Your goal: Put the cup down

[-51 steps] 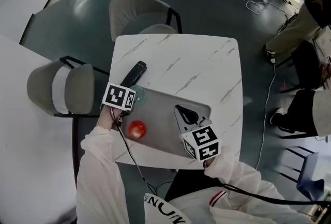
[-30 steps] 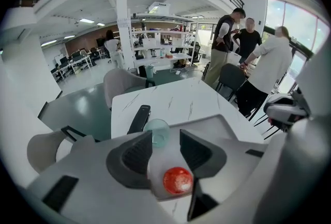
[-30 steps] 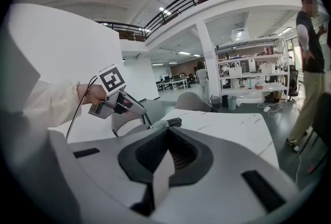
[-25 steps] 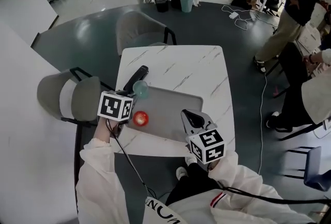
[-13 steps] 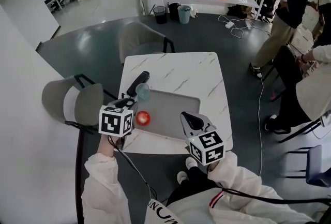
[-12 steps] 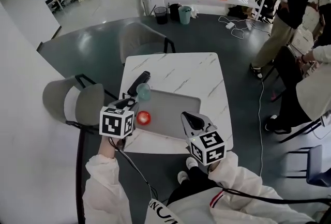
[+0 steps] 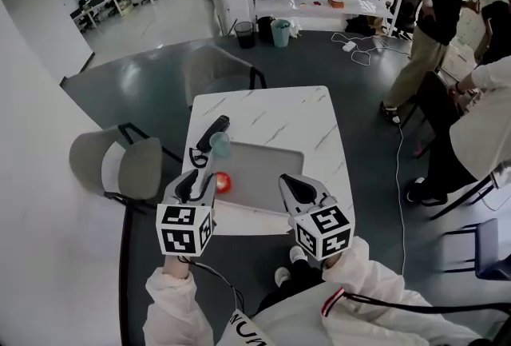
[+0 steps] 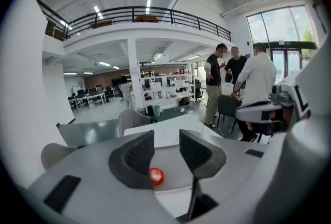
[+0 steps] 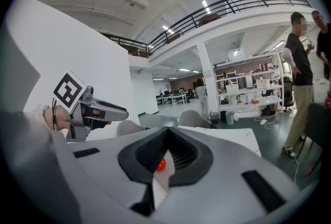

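Left tool (image 7: pixel 198 178) has backed right off the cup (image 7: pixel 219 145) since two seconds ago. Back then it was up against the cup, now it hangs over the near edge of the tabletop (image 7: pixel 299 117). Its jaws are spread apart with nothing between them. The left gripper view only shows the red ball (image 8: pixel 156 176) through the gap. The cup stands upright on its own at the far-left corner of the grey tray (image 7: pixel 267 173) (hard to tell if it's on the tray or just beside it), next to a black handset (image 7: pixel 212 131). The ball sits at the tray's near-left corner, same as before. Right tool (image 7: pixel 292 183) has barely budged, tips together and holding nothing.
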Available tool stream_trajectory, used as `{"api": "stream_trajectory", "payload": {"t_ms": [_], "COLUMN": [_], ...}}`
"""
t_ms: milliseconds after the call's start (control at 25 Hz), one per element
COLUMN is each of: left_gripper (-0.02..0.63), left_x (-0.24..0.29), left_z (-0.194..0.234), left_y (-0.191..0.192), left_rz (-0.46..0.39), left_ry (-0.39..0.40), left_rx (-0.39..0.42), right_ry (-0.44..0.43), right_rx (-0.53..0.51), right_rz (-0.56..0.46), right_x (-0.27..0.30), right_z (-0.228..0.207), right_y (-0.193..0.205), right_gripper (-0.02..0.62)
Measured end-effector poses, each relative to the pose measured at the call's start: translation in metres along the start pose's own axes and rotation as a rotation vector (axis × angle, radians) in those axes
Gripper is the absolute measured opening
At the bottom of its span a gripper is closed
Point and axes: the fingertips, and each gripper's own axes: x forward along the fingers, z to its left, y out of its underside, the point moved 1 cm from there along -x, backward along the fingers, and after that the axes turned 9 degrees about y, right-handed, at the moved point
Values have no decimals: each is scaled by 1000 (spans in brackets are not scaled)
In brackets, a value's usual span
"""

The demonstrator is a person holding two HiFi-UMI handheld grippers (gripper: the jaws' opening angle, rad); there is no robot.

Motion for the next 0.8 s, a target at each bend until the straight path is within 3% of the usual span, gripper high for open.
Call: {"api": "stream_trajectory", "payload": {"t_ms": [240,440,800], "left_gripper": [158,156,134], "left_x": [-29,-48,-60], "left_z": [-26,-45,-72], "left_y": [-2,-6,7], "left_rz": [-118,-194,-274], "left_ry": [-36,-110,-167], "left_rx": [-54,-29,-76], "right_ry": [-16,-29,-65], "right_rx": [11,4,-39], "right_rz": [-40,-48,-32], "right_x": [-22,-36,-48], "right_z": [10,9,9], "right_y": [-15,-21,-15], "right_gripper": [2,1,1]}}
